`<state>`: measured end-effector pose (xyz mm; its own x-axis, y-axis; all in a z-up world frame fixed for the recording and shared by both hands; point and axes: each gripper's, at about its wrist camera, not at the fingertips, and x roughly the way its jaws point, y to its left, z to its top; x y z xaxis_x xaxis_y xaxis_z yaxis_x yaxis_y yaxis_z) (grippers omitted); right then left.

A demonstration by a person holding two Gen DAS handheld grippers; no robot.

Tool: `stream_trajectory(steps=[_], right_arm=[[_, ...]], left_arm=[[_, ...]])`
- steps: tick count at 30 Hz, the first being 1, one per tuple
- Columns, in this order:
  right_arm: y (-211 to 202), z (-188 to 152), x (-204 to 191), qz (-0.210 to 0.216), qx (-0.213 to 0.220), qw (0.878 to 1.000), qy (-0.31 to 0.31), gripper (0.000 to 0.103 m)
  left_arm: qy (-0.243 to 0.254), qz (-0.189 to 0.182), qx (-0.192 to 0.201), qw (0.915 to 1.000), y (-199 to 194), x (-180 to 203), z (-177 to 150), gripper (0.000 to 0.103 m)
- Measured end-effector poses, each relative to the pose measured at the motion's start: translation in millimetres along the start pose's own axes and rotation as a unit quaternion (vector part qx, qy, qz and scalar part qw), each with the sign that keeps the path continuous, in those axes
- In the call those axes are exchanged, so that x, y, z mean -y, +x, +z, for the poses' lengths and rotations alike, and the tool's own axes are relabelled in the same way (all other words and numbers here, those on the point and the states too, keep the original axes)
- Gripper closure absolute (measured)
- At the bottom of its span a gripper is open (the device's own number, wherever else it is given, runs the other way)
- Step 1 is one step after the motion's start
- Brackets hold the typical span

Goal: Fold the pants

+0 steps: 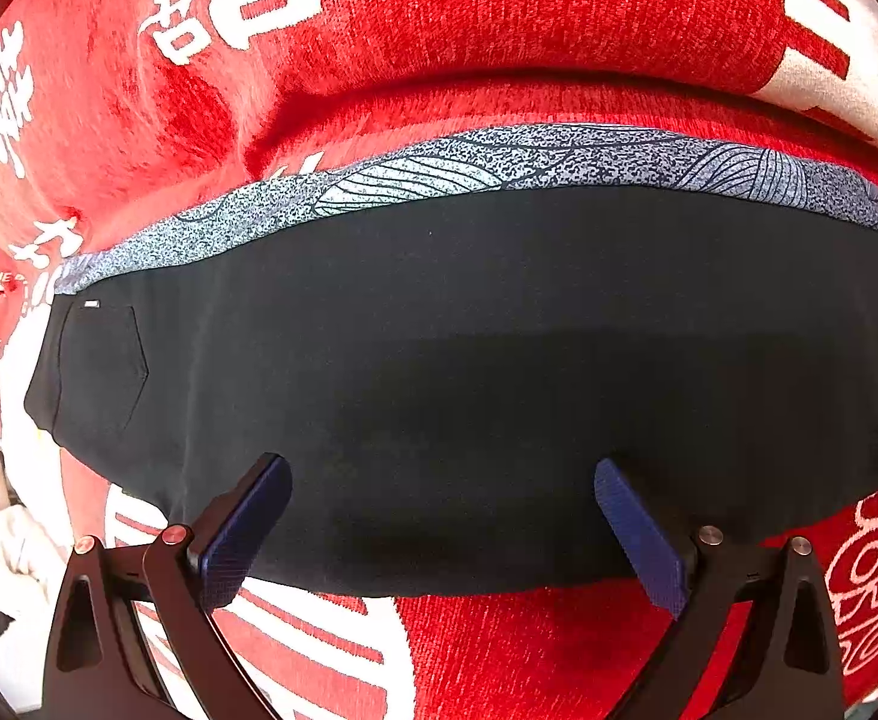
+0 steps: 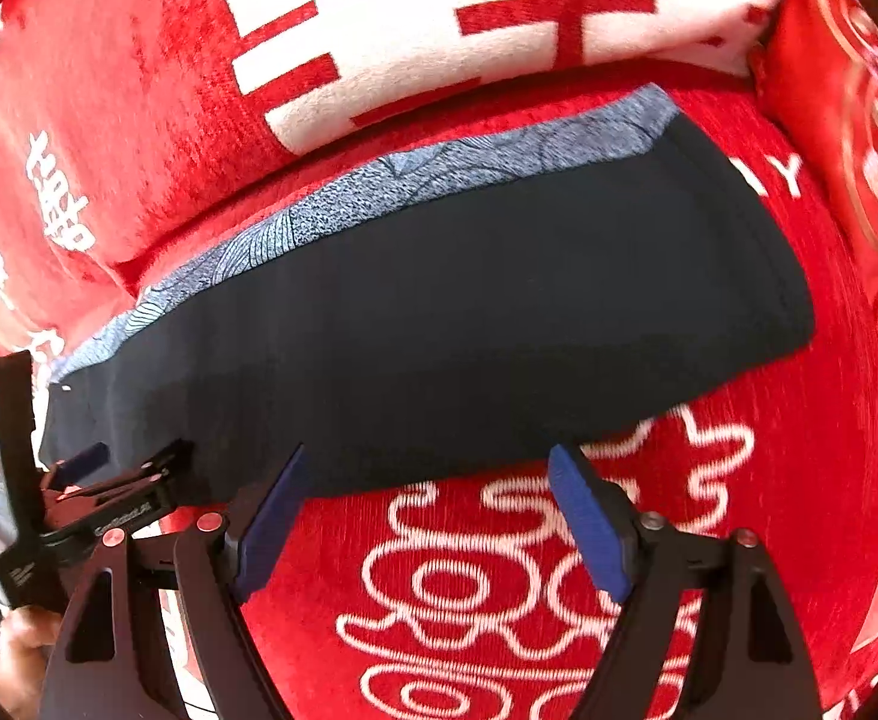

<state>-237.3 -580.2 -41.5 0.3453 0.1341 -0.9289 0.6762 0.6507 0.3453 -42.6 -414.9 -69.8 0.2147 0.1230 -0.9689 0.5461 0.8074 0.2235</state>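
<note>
Black pants [image 1: 469, 360] lie flat as a long band across a red sofa seat, a back pocket at their left end. They also show in the right wrist view [image 2: 439, 312], hem end at the right. A blue-grey patterned cloth [image 1: 499, 165] sticks out along their far edge. My left gripper [image 1: 442, 474] is open, its blue pads [image 1: 246, 534] over the near edge of the pants at mid-length. My right gripper [image 2: 426, 468] is open and empty, just in front of the near edge. The left gripper also shows at the left of the right wrist view [image 2: 87, 468].
The sofa cover [image 2: 499, 588] is red with white patterns. Red and white cushions [image 2: 499, 24] stand along the back behind the pants. Another red cushion [image 2: 859, 150] stands at the right end. White clutter [image 1: 0, 540] lies off the sofa's left edge.
</note>
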Motion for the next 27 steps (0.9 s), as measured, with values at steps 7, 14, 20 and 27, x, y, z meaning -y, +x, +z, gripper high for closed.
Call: stream_trajectory(steps=[7,14,20,27], right_arm=[[-7.5,-13.5,15.7,0.022,-0.012,0.999,0.036,0.019],[-12.3,-19.7,25.8,0.033,-0.017,0.998,0.042,0.019],[-19.4,-21.4,54.3,0.097,0.014,0.989,0.107,0.032],[-10.8,-23.5,90.1,0.14,0.039,0.972,0.182,0.049]], left_arm=[[0.004,0.007,-0.001,1.0,-1.8,2.3,-0.5,0.001],[0.01,0.003,-0.018,0.9998,-6.9,2.2,4.3,0.001],[0.008,-0.038,0.005,0.9992,-27.7,6.9,22.0,0.002],[0.041,-0.055,0.033,0.9971,-33.9,54.0,50.8,0.002]])
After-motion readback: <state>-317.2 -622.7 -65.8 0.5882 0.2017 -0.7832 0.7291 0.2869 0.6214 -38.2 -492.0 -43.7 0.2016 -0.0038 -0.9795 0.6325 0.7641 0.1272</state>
